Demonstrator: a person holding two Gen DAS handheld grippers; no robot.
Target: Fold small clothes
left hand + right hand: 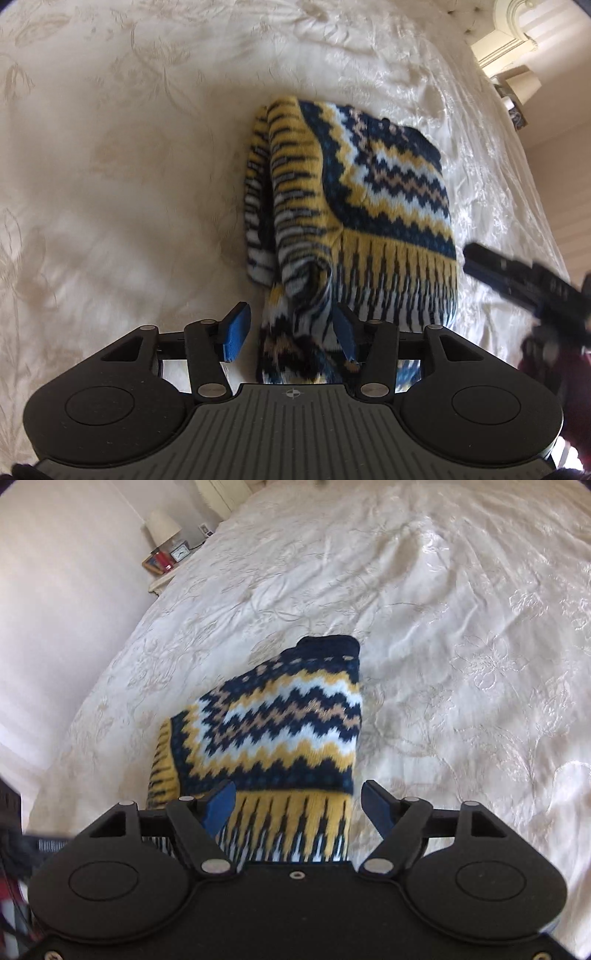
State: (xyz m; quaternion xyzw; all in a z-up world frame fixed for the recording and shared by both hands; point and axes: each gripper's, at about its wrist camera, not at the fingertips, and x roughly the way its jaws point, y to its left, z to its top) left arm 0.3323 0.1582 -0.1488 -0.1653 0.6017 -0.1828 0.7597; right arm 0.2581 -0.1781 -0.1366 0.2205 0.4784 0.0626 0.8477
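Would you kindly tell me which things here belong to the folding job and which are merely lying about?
Part of the job:
- patterned knit sweater, partly folded on the bedspread
- left tool, open around the sweater's near end
- right tool, open over its hem

Just lying about:
- bedside lamp
- small clock
- red books

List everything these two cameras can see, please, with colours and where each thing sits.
sweater: one, navy, yellow, white and tan zigzag knit, partly folded on the bed.
bedspread: one, cream with floral pattern, wrinkled, under the sweater.
lamp: one, cream shade, on the bedside table at far left.
clock: one, small, white face, beside the lamp.
left gripper: one, black with blue fingers, open around a sweater fold.
right gripper: one, black with blue fingers, open over the sweater's hem.
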